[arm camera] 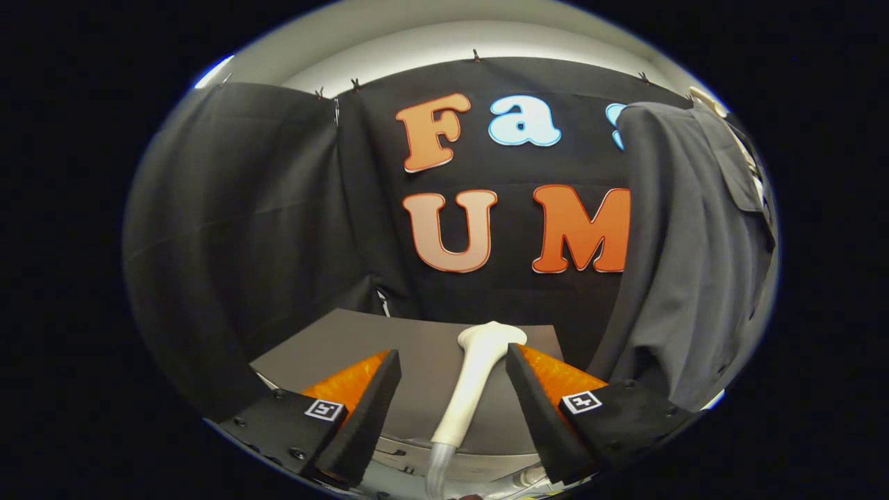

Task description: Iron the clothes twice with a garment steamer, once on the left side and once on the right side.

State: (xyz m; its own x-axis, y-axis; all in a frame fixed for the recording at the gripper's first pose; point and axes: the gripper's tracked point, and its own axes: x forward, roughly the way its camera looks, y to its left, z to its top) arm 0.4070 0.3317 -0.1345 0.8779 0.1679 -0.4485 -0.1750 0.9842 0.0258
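Note:
A white garment steamer [474, 378] lies on a grey tabletop [347, 337], its flared head pointing away from me and its handle running back toward me. My gripper [453, 354] is open, with the steamer between the two fingers and nearer the right one. The left finger stands clear of the handle. A clear hose [439, 472] leaves the handle's near end. A grey shirt [687, 264] hangs to the right, beyond the right finger, its hem reaching down near table level.
Black cloth walls close the booth at the back and on the left. The grey tabletop ends just beyond the steamer's head. Pale equipment parts [403, 458] lie under the near edge, below the fingers.

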